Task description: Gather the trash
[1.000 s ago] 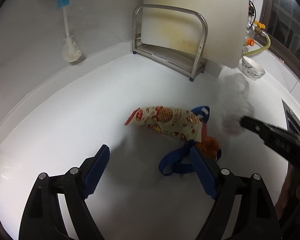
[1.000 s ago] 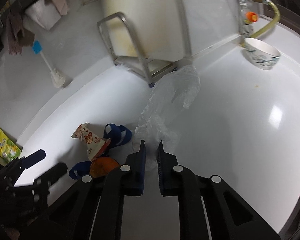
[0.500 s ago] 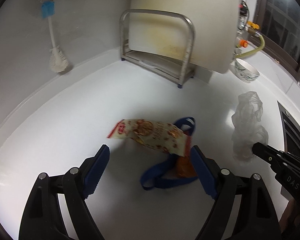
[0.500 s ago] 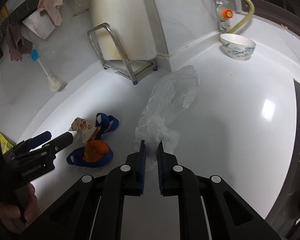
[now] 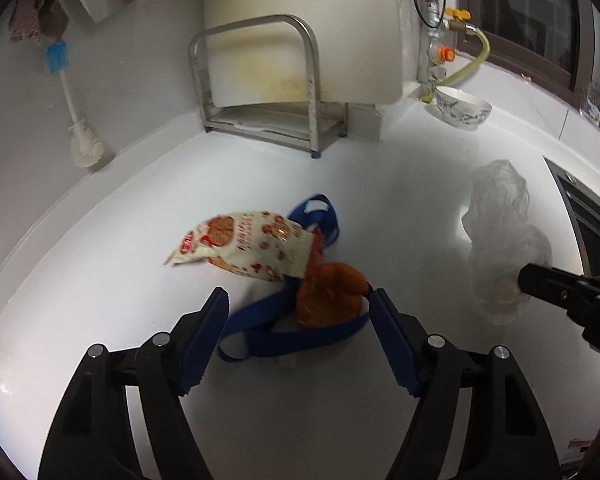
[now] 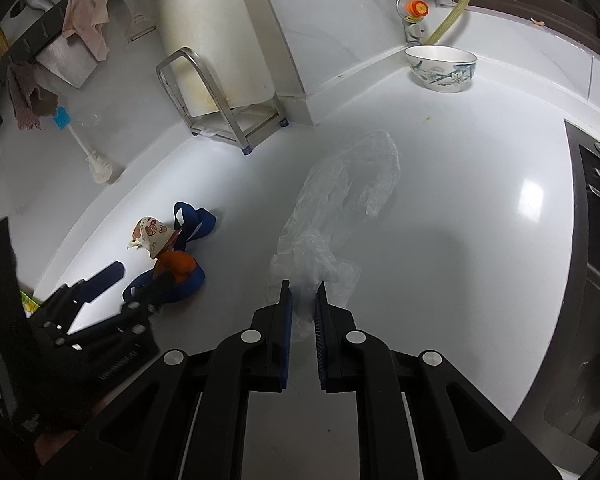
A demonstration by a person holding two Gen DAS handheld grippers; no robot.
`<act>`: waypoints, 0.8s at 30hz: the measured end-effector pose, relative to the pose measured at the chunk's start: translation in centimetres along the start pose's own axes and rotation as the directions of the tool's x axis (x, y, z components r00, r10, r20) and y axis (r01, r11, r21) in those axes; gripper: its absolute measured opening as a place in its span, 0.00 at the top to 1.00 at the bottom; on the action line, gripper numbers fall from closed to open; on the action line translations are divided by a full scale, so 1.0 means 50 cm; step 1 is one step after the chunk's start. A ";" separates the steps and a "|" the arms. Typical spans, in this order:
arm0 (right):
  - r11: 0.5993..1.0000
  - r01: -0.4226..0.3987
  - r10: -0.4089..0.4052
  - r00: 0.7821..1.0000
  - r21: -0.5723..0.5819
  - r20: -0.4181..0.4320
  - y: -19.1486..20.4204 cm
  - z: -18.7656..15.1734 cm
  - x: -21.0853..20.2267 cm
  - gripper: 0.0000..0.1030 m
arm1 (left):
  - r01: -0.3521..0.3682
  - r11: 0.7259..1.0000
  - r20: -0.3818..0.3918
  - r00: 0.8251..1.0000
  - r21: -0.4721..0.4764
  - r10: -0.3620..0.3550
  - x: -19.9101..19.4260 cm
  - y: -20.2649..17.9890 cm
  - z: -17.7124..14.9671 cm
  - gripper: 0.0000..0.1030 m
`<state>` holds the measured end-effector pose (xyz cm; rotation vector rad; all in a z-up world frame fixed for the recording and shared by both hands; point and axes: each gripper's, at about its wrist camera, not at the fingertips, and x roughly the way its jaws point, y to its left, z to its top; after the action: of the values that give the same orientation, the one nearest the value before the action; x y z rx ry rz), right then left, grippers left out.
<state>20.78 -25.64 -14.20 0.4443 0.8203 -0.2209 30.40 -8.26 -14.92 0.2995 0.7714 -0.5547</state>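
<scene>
**Risk: strap dragged along with the trash, bag mouth lost**

Left gripper (image 5: 298, 312) spread wide, grasping nothing, hovering low at centre-bottom of the left wrist view. Just ahead of the blue pads, a heap on the glossy white countertop (image 5: 100, 280): printed cream-and-red snack wrapper (image 5: 244, 248) at mid-frame, crumpled orange peel-like scrap (image 5: 330, 294) touching its lower right, and a looped blue webbing strap (image 5: 284, 336) running under and around both.

Right gripper (image 6: 303, 308) clenched on a corner of the thin clear plastic bag (image 6: 348, 188), sprawled flat toward upper centre of the right wrist view.

Likely trouble:
- Closing over the orange scrap may catch the strap too, dragging the wrapper sideways.
- Light wrapper may slip or skate away on the slick surface if pinched at an edge.
- Bag held by one corner only, mouth not visibly open; dropping trash in may miss.
</scene>
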 end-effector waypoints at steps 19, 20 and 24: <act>1.000 -0.006 0.006 1.000 0.014 0.000 -0.013 -0.013 -0.004 0.90 | 0.054 0.998 0.012 0.998 -0.006 -0.054 0.005 -0.017 -0.004 0.86; 1.000 -0.006 0.006 1.000 0.014 -0.002 -0.013 -0.013 -0.004 0.90 | 0.060 0.998 0.013 0.998 -0.013 -0.060 0.002 -0.014 -0.003 0.88; 1.000 -0.006 0.006 1.000 0.009 -0.003 -0.008 -0.013 -0.004 0.90 | 0.076 0.997 0.023 0.997 -0.030 -0.075 -0.014 -0.005 0.000 0.95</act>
<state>20.09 -25.71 -14.55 0.4560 0.8208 -0.2184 29.85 -8.24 -14.41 0.2363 0.7714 -0.6158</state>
